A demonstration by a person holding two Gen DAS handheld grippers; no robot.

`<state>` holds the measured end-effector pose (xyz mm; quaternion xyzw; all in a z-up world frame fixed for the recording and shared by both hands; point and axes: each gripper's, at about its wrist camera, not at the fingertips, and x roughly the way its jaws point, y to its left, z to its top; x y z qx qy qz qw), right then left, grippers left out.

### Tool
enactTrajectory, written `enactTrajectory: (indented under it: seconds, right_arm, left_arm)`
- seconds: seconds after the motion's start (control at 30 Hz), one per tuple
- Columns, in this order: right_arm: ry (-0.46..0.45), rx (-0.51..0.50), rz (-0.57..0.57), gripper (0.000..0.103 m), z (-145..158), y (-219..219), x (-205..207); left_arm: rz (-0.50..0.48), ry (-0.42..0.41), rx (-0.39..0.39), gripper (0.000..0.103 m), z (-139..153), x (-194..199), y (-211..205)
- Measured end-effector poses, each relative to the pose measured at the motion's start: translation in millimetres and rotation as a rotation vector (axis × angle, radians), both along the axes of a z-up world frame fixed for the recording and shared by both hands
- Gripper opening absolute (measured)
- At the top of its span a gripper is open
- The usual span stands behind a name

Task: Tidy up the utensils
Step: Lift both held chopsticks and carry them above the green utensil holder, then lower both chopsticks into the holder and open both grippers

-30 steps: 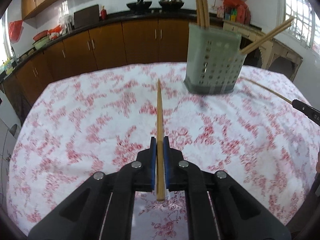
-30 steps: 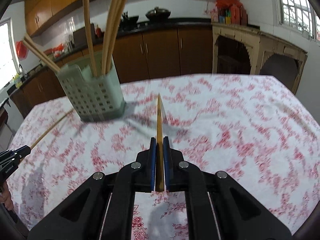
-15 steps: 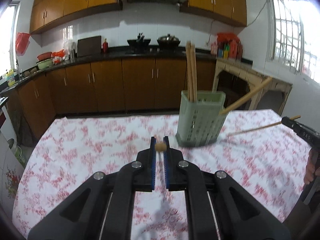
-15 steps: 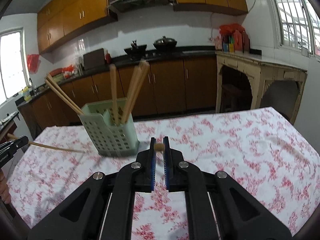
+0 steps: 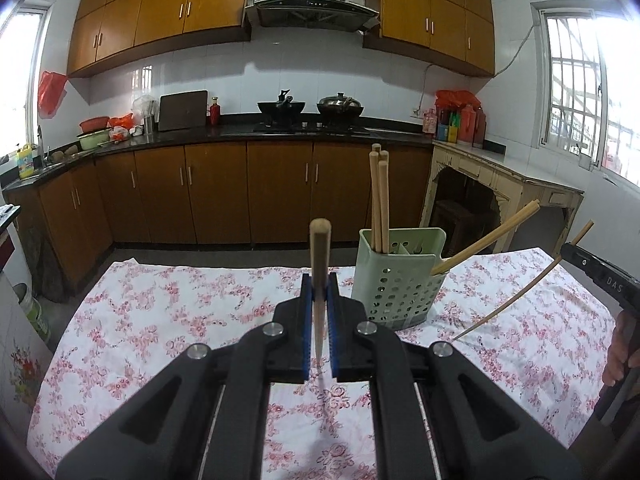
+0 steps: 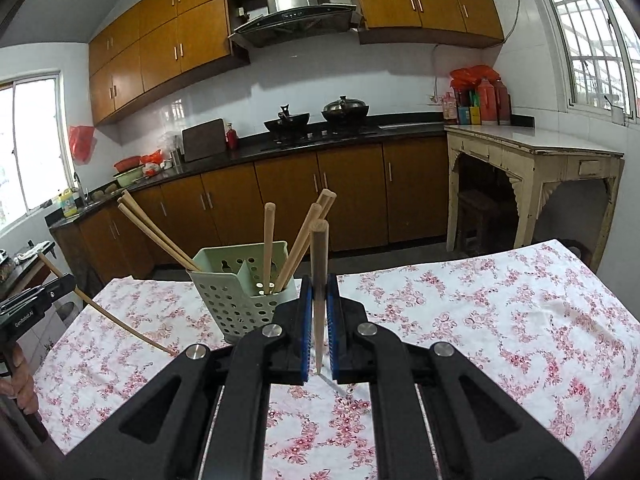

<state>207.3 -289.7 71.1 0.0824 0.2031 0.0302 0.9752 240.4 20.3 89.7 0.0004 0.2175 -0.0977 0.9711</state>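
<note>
My left gripper (image 5: 319,280) is shut on a wooden chopstick (image 5: 319,256) that stands steeply up between the blue pads, above the floral tablecloth (image 5: 160,312). To its right stands the pale green perforated holder (image 5: 400,284), with several chopsticks (image 5: 380,200) upright in it and some leaning out to the right. My right gripper (image 6: 319,280) is shut on its own chopstick (image 6: 319,264), and the holder (image 6: 240,296) is just to its left. Each gripper also shows at the edge of the other's view, holding a slanted chopstick (image 5: 520,296) (image 6: 112,316).
The table's far edge (image 6: 440,268) faces brown kitchen cabinets (image 5: 216,196) and a dark counter with pans. A cream side table (image 6: 532,168) stands at the right. A person's hand (image 5: 620,352) shows at the right rim, and another hand (image 6: 20,384) at the left rim.
Both grippers have risen and tipped up, lifting their chopsticks off the cloth. The chopsticks lay flat pointing forward; now they stand steeply. The holder sits lower in both views.
</note>
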Motion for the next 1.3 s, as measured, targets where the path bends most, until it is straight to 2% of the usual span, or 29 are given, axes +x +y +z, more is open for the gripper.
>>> enactTrajectory:
  seconds: [0.23,0.5,0.8,0.93,1.07,1.3]
  right_arm:
    - [-0.020,0.016,0.024,0.007,25,4,-9]
    - [-0.084,0.101,0.102,0.007,79,7,-12]
    - [-0.199,0.060,0.091,0.007,117,24,12]
    - [-0.226,0.064,0.066,0.007,122,22,29]
    - [-0.223,0.055,0.048,0.008,118,24,49]
    - [-0.144,0.052,0.036,0.008,90,31,80]
  left_arm:
    - [-0.031,-0.027,-0.010,0.008,17,-7,-6]
    - [-0.113,-0.108,-0.030,0.008,65,-18,-34]
    - [-0.104,-0.216,-0.058,0.008,116,2,-73]
    - [-0.053,-0.265,-0.065,0.008,133,25,-85]
    - [-0.007,-0.300,-0.065,0.008,138,47,-92]
    - [0.025,-0.238,-0.088,0.008,111,85,-97]
